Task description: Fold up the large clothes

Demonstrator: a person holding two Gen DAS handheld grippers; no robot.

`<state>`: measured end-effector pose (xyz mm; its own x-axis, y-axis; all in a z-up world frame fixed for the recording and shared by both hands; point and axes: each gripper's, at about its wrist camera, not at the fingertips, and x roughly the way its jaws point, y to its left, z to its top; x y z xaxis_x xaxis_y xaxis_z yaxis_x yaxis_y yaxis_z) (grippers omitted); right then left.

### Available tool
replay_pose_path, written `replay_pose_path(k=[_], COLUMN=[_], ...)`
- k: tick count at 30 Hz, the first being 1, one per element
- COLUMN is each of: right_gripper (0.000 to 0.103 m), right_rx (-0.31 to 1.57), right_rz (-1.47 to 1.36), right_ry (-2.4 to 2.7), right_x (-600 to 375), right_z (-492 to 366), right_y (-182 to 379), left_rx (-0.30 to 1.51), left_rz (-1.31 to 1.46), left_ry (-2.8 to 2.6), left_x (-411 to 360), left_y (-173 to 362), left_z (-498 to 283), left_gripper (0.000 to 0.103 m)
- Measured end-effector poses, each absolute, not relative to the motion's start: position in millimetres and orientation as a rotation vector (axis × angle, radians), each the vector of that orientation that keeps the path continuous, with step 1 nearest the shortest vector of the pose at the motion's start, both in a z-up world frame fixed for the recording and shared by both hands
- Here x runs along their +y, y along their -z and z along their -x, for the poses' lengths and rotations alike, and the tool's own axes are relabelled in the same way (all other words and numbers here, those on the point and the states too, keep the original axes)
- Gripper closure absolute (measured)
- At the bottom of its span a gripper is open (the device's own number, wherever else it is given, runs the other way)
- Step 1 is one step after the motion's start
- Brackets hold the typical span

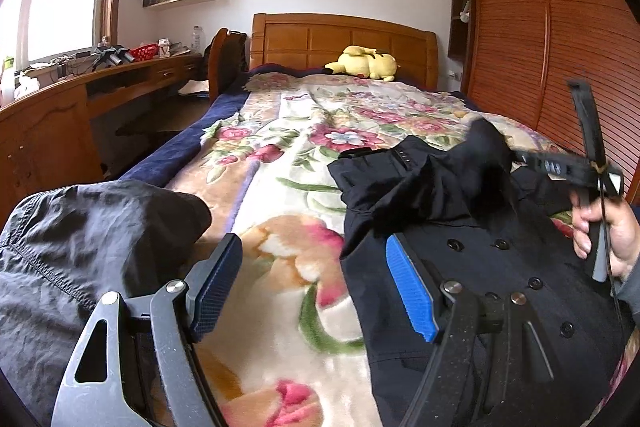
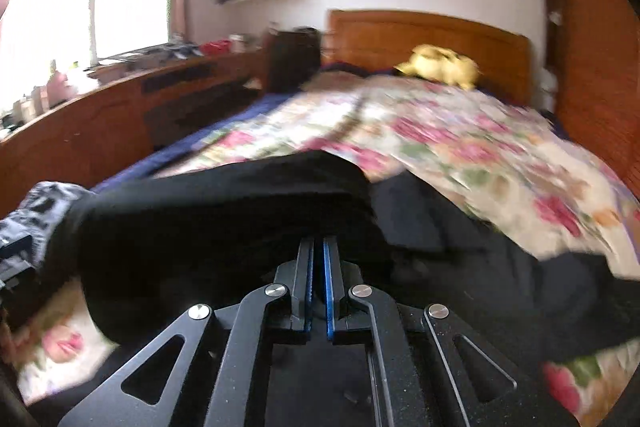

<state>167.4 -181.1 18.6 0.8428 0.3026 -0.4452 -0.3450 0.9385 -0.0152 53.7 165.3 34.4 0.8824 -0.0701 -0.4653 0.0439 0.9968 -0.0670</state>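
- Nearest the left wrist camera, the left gripper (image 1: 316,283) hangs above the bed with its blue-padded fingers (image 1: 410,289) spread wide and nothing between them; the left pad sits over bare blanket, the right pad over the near left edge of the black coat.
- Black coat (image 1: 480,227), double-breasted with two rows of dark buttons (image 1: 500,244), lies on the right half of the floral blanket (image 1: 280,155), its collar end pointing far toward the headboard.
- One dark fold of the coat (image 1: 476,151) is lifted off the rest, pulled up and to the right by the right gripper (image 1: 556,163), which a bare hand (image 1: 612,235) holds at the right edge of that view.
- From the right wrist camera, the right gripper (image 2: 319,255) has its fingers pressed almost together, clamped on black cloth that drapes across the near left of the frame; this view is motion-blurred, so detail of the fabric is lost.
- Grey-black garment (image 1: 80,239), crumpled and with visible stitching, sits at the near left, apart from the coat.
- Far along the bed, a yellow plush toy (image 1: 362,63) rests against the wooden headboard (image 1: 344,39).
- Left of the bed runs a wooden desk (image 1: 60,107) under a bright window; a slatted wooden wardrobe (image 1: 560,27) stands on the right.
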Motion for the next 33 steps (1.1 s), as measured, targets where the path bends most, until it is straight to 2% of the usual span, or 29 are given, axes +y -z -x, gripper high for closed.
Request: replay_pose_path(k=[3,6,7,8,10,18,23,28,33], right_gripper=[0.099,0.092,0.085,0.072,0.057,0.056,0.049,0.04,0.04], right_rx=[0.531,0.583,0.599,0.614,0.625,0.553,0.524,0.581,0.681], right_rz=[0.104,0.13,0.137,0.142,0.139,0.084,0.08,0.109,0.15], right_ry=[-0.297,-0.288,-0.288,-0.28,-0.247,-0.254,-0.324,-0.335,-0.361], right_x=[-207.8,-226.0,-230.7,-235.3,-243.3,-230.3,-205.9,-190.9,-179.2], right_z=[-159.2,-144.0,-138.4,-132.5,-118.5,-59.1,-33.1,-43.5,-52.8], right_y=[0.3,10.4,11.7,13.3,16.1,0.5,4.9,18.7,32.6], left_rx=[0.484,0.483,0.483,0.484,0.485,0.474,0.472,0.471,0.481], left_rz=[0.052,0.046,0.044,0.043,0.048,0.047,0.029,0.013,-0.011], left_ry=[0.07,0.079,0.08,0.08,0.086,0.115,0.136,0.156,0.164], left_x=[160.5,157.0,156.8,156.5,156.3,144.9,133.6,123.7,116.9], left_y=[-35.5,-35.8,-35.7,-35.7,-36.2,-40.8,-40.8,-41.0,-37.3], left_z=[-52.8,-52.8,-53.0,-53.0,-52.9,-50.3,-45.1,-40.2,-41.2], left_gripper=[0.028,0.028,0.028,0.028,0.028,0.028,0.028,0.028,0.028])
